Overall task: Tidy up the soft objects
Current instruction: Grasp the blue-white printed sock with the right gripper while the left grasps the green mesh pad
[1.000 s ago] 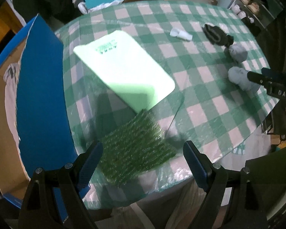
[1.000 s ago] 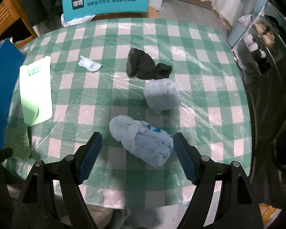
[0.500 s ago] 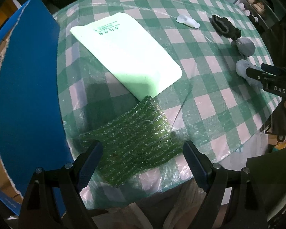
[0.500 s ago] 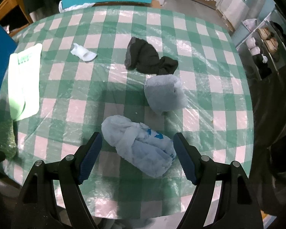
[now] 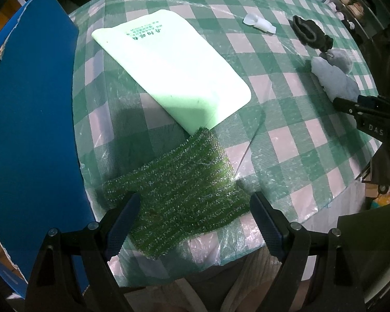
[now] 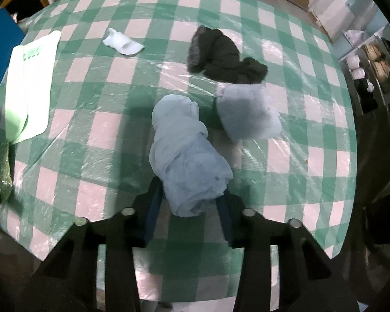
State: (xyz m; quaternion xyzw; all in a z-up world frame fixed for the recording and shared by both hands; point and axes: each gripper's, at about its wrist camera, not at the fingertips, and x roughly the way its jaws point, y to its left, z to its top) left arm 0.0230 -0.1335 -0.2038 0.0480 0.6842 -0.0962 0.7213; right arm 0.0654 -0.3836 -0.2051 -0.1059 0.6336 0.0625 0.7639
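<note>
In the left wrist view, a flat blue board (image 5: 31, 135) fills the left side of the frame, beside the round table under a green-and-white checked cloth with clear plastic film (image 5: 293, 140); the left gripper (image 5: 195, 215) hangs at the bottom centre with its jaws wide, its fingertips either side of the near edge of a dark green bristly scrubbing pad (image 5: 179, 195) without pressing it; a pale green rounded plastic sheet with printed text (image 5: 169, 67) lies above the pad at the centre, its lower corner touching the pad; a small white folded cloth (image 5: 258, 23) sits at the upper right.

In the right wrist view, the pale green sheet (image 6: 28, 85) lies at the left edge; the right gripper (image 6: 188, 205) at the bottom centre is closing its jaws, its pads pressing the lower end of a rolled light blue cloth bundle (image 6: 184, 150); a grey-blue rolled bundle (image 6: 247, 111) lies just right of it, and a black crumpled sock-like cloth (image 6: 221, 54) above that, touching it.
</note>
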